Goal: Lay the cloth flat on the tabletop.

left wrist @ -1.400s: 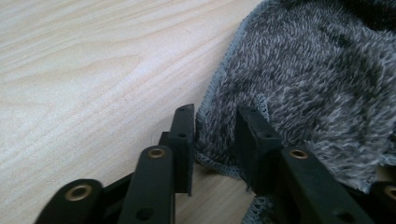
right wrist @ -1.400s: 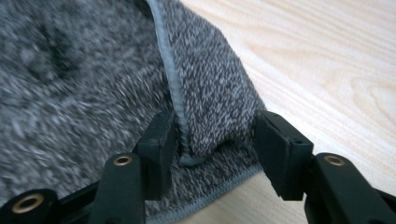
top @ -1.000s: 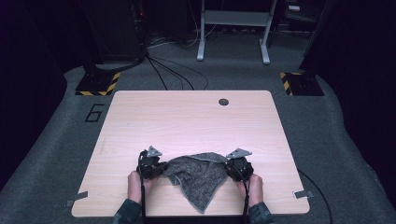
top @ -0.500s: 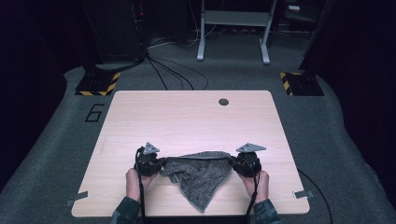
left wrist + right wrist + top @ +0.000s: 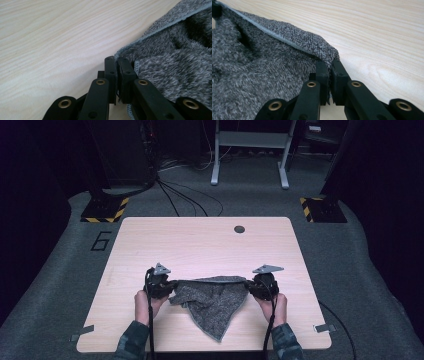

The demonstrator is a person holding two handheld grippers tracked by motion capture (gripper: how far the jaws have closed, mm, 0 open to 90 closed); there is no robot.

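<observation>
Both tools [image 5: 210, 287] level, gripping towel [image 5: 212, 302]

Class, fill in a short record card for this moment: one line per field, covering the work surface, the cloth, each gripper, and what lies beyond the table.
Surface: light wooden table with a small dark round hole near its far edge
Cloth: grey towel, stretched between the grippers, a point hanging toward the near edge
Left gripper: jaws shut on one towel corner
Right gripper: jaws shut on the opposite corner
Beyond the table: grey carpet, black cables, a metal frame
</observation>
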